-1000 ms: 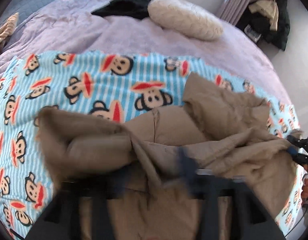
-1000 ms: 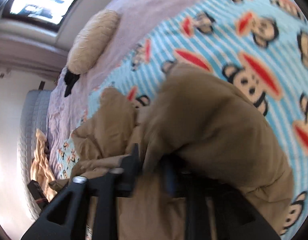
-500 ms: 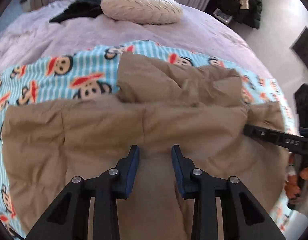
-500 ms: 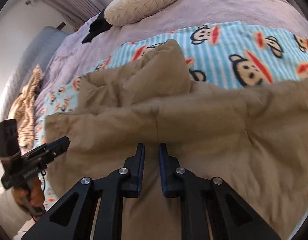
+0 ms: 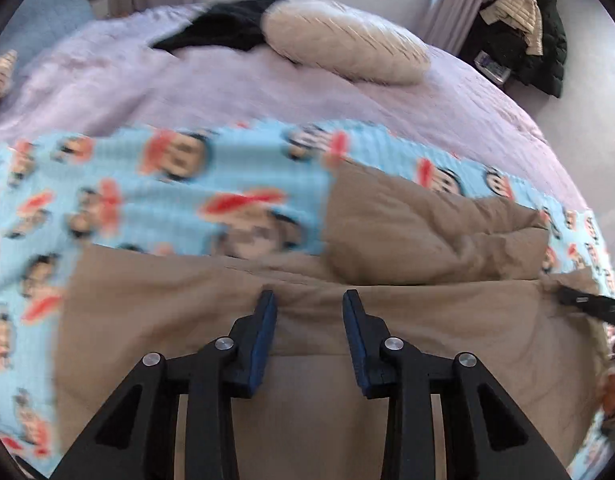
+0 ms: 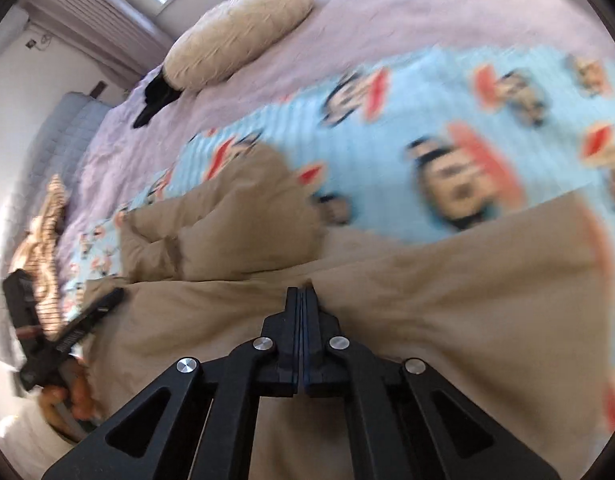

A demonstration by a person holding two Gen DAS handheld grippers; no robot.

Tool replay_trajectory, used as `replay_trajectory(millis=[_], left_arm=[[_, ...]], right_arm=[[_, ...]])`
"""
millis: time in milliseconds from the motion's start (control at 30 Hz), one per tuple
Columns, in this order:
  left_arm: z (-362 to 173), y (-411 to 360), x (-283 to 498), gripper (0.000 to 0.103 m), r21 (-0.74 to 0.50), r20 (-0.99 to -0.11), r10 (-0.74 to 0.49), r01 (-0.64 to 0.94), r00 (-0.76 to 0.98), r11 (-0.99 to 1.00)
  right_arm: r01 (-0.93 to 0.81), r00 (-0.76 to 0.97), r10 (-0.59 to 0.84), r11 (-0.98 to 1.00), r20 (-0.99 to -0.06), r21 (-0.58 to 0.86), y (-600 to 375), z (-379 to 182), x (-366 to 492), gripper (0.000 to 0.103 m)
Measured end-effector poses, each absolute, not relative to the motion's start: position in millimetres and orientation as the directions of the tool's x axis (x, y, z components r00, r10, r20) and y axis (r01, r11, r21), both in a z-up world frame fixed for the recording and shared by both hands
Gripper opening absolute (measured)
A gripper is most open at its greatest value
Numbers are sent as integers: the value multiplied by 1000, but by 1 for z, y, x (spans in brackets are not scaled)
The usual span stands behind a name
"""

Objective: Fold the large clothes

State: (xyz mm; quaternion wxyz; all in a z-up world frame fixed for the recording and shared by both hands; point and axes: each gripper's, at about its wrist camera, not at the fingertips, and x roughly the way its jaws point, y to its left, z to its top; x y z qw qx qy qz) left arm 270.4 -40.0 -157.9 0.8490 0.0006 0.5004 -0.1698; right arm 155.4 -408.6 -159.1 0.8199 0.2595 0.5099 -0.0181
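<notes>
A large tan garment (image 5: 307,360) lies spread over a blue monkey-print blanket (image 5: 187,184) on the bed, with a bunched part (image 5: 427,232) at its far edge. My left gripper (image 5: 309,300) is open, its fingers resting over the garment's far fold. My right gripper (image 6: 302,294) is shut on a pinch of the tan garment (image 6: 447,300) at the fold edge. The left gripper also shows at the left in the right wrist view (image 6: 95,312); the right gripper's tip shows at the right in the left wrist view (image 5: 587,304).
A lilac bedspread (image 5: 227,88) covers the bed. A cream pillow (image 5: 347,40) and a black garment (image 5: 227,28) lie at its far side. Dark coats (image 5: 527,20) hang at the back right. A striped cloth (image 6: 47,240) lies at the bed's left edge.
The left gripper has opened wider over the garment's fold. The right gripper has closed fully on the fabric. Both views have shifted slightly.
</notes>
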Motion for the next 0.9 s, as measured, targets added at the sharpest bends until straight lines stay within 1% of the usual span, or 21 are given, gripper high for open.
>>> replay_trajectory(millis=[33, 67, 133, 200, 267, 300, 400, 500, 567, 667, 700, 800, 833, 867, 900], left_arm=[[-155, -28, 269, 36, -133, -849, -253, 275, 465, 952], [-156, -13, 269, 36, -87, -852, -201, 248, 484, 965], [-170, 9, 275, 36, -48, -875, -138, 199, 464, 979], [-189, 22, 283, 36, -67, -889, -135, 167, 437, 984], [-202, 20, 289, 37, -42, -890, -113, 167, 441, 985], [-206, 16, 292, 36, -31, -890, -105, 172, 443, 985], [-218, 5, 299, 37, -2, -886, -83, 175, 457, 985], [-224, 6, 309, 37, -36, -891, -104, 159, 441, 987], [-223, 8, 312, 37, -51, -895, -113, 152, 431, 987], [-208, 13, 309, 37, -30, -899, -84, 130, 429, 991], [-204, 14, 308, 37, -23, -899, -76, 127, 432, 992], [-182, 22, 290, 37, 5, -890, -60, 141, 452, 990], [-176, 27, 283, 41, 5, -888, -63, 146, 455, 989], [-171, 30, 277, 65, 6, -888, -61, 145, 455, 989], [-165, 33, 269, 83, 14, -886, -52, 138, 460, 990]], right_arm=[[313, 482, 194, 873, -854, 375, -416, -151, 146, 3], [339, 481, 156, 875, -863, 347, -427, -146, 134, 4], [400, 450, 90, 869, -889, 290, -448, -147, 118, 3], [450, 424, 89, 843, -901, 295, -465, -159, 112, 3], [506, 429, 141, 781, -892, 366, -482, -180, 110, 0], [522, 429, 142, 767, -892, 373, -486, -190, 113, 0], [516, 419, 114, 787, -901, 339, -482, -207, 125, 0], [515, 416, 97, 794, -904, 322, -480, -212, 134, 0], [522, 415, 106, 786, -904, 331, -482, -212, 136, 0], [543, 411, 104, 770, -906, 335, -482, -203, 135, 0], [547, 413, 100, 767, -905, 334, -481, -196, 133, 4], [543, 416, 80, 777, -906, 318, -474, -175, 128, 4], [539, 429, 76, 778, -900, 322, -469, -168, 122, 5], [537, 442, 73, 777, -894, 329, -467, -160, 117, 5], [537, 453, 72, 774, -889, 336, -464, -154, 111, 7]])
